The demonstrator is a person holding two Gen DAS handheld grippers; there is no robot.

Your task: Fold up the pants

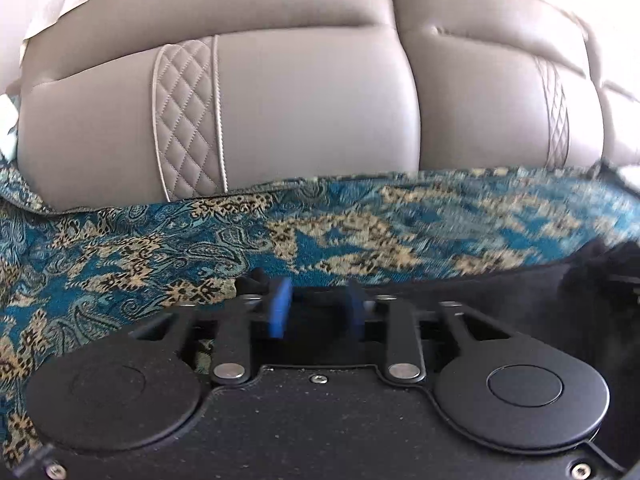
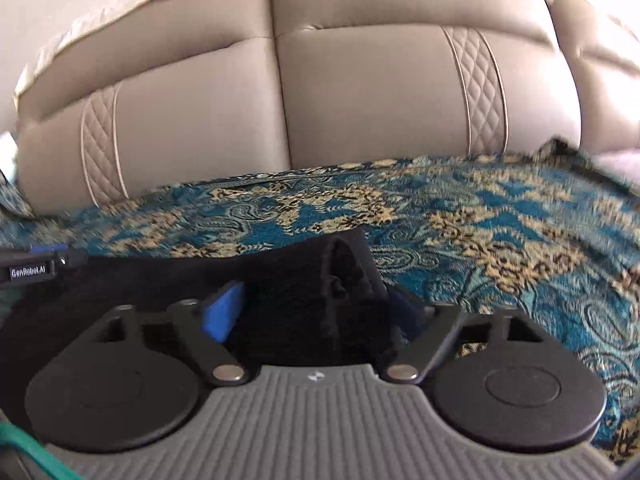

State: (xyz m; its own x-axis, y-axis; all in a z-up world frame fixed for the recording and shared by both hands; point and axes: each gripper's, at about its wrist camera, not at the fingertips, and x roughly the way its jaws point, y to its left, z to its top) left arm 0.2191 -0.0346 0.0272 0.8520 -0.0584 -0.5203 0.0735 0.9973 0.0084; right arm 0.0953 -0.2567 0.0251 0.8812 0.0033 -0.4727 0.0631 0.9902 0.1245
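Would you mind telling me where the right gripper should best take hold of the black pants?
Probably the raised fold of the black pants straight ahead of the right gripper. It stands up off the patterned cover, so the open jaws can come in level from the near side and close across it.

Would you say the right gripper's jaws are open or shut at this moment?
Open: the right gripper has its blue pads spread wide, with a bunched ridge of the black pants lying between them.
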